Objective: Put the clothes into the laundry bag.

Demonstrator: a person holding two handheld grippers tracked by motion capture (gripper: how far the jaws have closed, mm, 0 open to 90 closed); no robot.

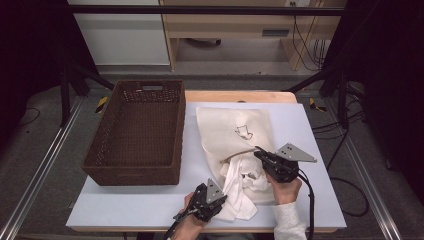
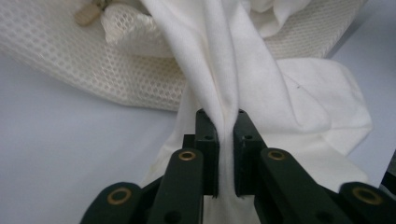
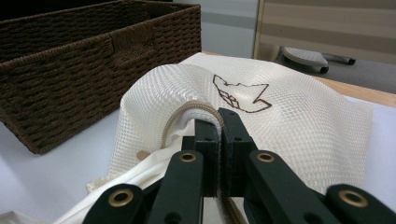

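Where claws pinch: cloth (image 2: 224, 70), bag hem (image 3: 196, 108).

The left half of the tabletop (image 1: 150, 202) is being blocked by the brown wicker basket (image 1: 137, 131), reaching from the far edge almost to the near edge. The right half is being covered by the mesh bag (image 1: 235, 135) and white cloth (image 1: 240, 200). Open strips are being left along the near-left corner and the right edge.
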